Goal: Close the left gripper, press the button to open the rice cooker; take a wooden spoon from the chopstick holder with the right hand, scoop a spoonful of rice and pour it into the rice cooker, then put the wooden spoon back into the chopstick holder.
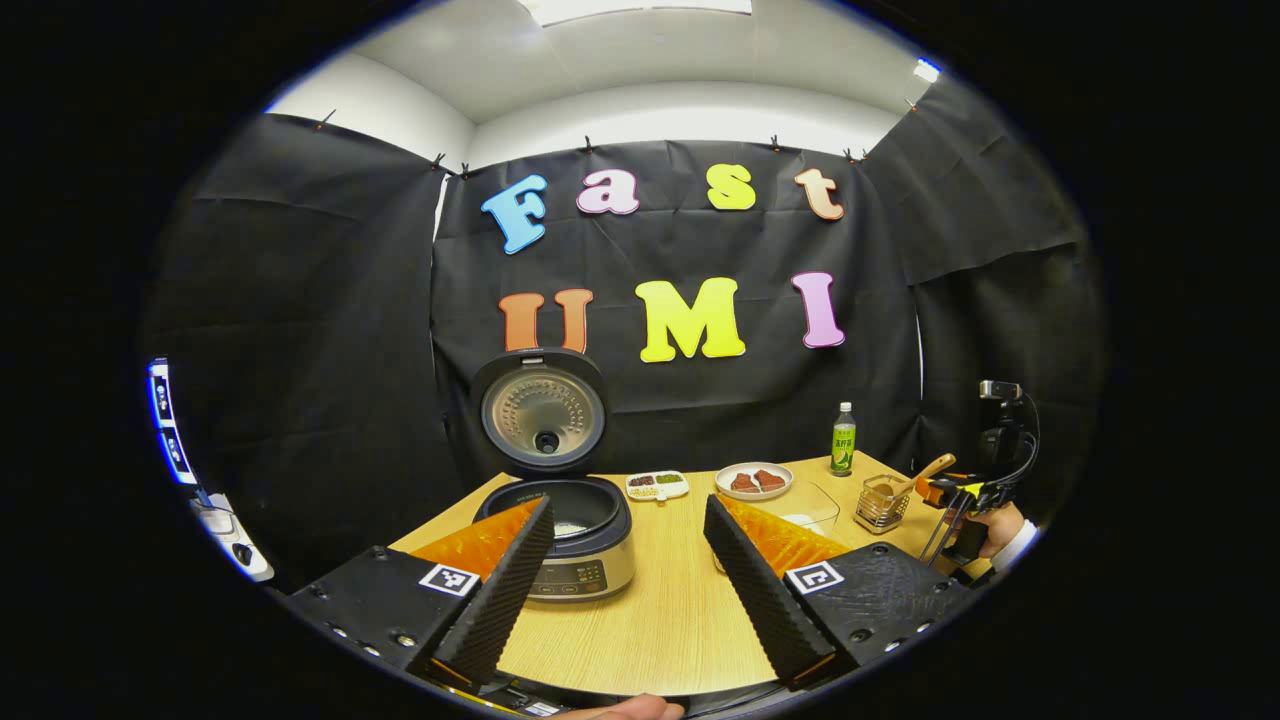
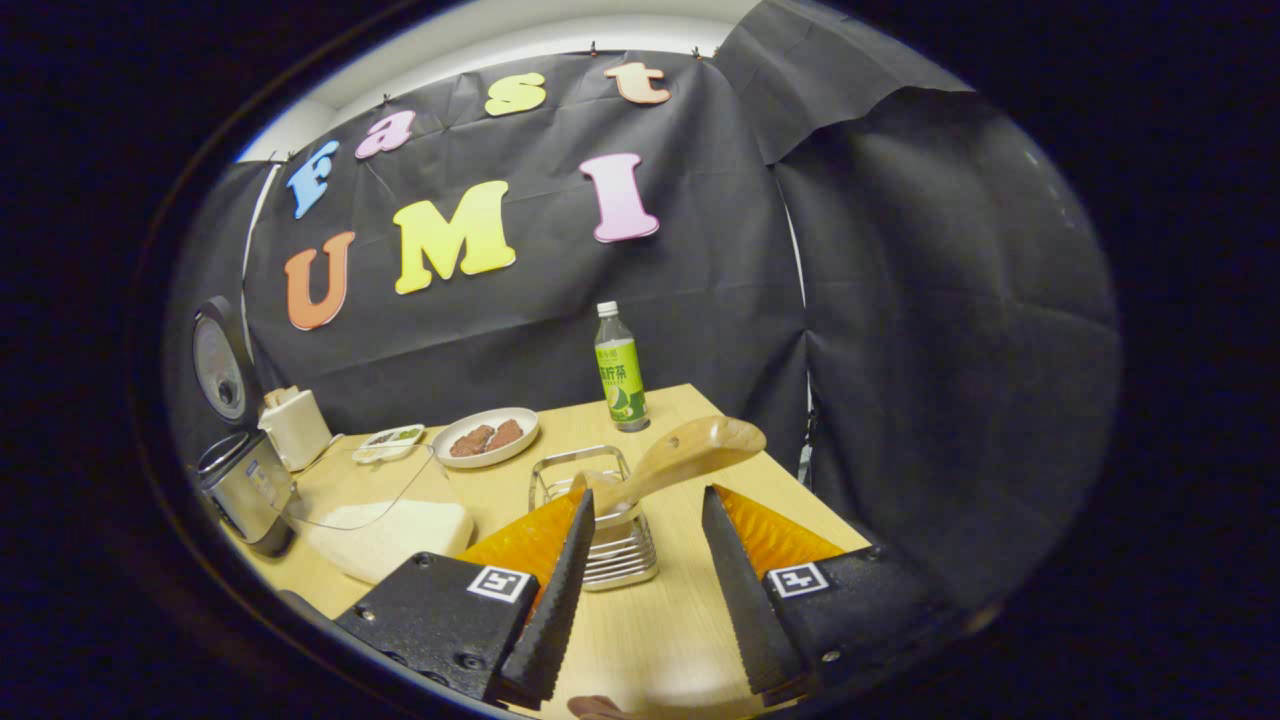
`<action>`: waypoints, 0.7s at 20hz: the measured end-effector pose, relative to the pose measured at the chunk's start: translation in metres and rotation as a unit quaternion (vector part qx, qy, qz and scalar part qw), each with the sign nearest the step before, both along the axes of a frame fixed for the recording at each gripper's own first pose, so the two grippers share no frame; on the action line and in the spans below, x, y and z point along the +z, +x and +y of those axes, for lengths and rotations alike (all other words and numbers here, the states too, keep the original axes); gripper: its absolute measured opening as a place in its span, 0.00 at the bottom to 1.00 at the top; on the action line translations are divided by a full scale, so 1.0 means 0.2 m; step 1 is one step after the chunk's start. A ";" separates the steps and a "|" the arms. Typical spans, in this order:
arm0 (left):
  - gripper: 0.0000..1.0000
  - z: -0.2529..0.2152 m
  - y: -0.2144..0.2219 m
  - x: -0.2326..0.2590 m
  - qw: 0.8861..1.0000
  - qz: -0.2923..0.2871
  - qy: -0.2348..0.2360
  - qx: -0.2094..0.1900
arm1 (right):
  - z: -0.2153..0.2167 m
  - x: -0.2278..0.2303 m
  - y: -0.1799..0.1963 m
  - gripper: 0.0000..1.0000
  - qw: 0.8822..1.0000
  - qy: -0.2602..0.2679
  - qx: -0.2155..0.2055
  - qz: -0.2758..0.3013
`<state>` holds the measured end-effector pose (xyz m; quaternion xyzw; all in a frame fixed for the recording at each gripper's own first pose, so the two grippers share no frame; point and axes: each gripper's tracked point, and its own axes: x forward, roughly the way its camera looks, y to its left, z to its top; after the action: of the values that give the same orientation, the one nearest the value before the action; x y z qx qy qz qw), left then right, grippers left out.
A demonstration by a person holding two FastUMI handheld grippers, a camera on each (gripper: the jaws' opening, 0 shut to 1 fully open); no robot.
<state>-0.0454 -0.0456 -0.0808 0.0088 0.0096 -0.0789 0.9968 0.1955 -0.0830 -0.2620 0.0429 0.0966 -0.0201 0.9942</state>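
- A black-draped booth, and a pale wooden counter (image 2: 690,620) runs across the lower half of both views.
- Lower left of the left gripper view: the rice cooker (image 1: 572,535) stands open, lid up, so the button press looks done.
- The left hand-held gripper (image 1: 628,565) hangs spread wide in front of it, nothing between its fingers.
- Centre of the right gripper view: the wire chopstick holder (image 2: 600,535), with the wooden spoon (image 2: 680,458) leaning out of it, bowl end up and tilted right.
- The right hand-held gripper (image 2: 640,570) is released, fingers apart just short of the holder, not touching the spoon.
- My read: the spoon is light, stiff and smooth, so it could swivel in a loose pinch. Best taken across the bare neck just under the bowl, squarely.
- The holder looks light too; a sideways tug might drag it.
- The clear rice container (image 2: 385,520) sits left of the holder, towards the cooker.
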 end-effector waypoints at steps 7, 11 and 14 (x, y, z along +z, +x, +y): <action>0.96 0.10 0.06 -0.09 1.000 0.021 0.002 0.012 | 0.05 -0.01 0.15 0.42 0.999 0.004 0.030 0.030; 0.96 0.11 0.05 -0.12 0.999 0.029 -0.018 0.005 | 0.17 0.06 0.16 0.35 0.997 -0.015 0.065 0.024; 0.96 0.14 0.05 -0.14 0.999 0.033 -0.023 0.008 | 0.24 0.10 0.20 0.25 0.996 -0.035 0.074 0.020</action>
<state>-0.0347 -0.0172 -0.1092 -0.0164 0.0406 -0.0713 0.9965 0.2365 -0.0350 -0.2427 0.0007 0.1185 0.0496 0.9917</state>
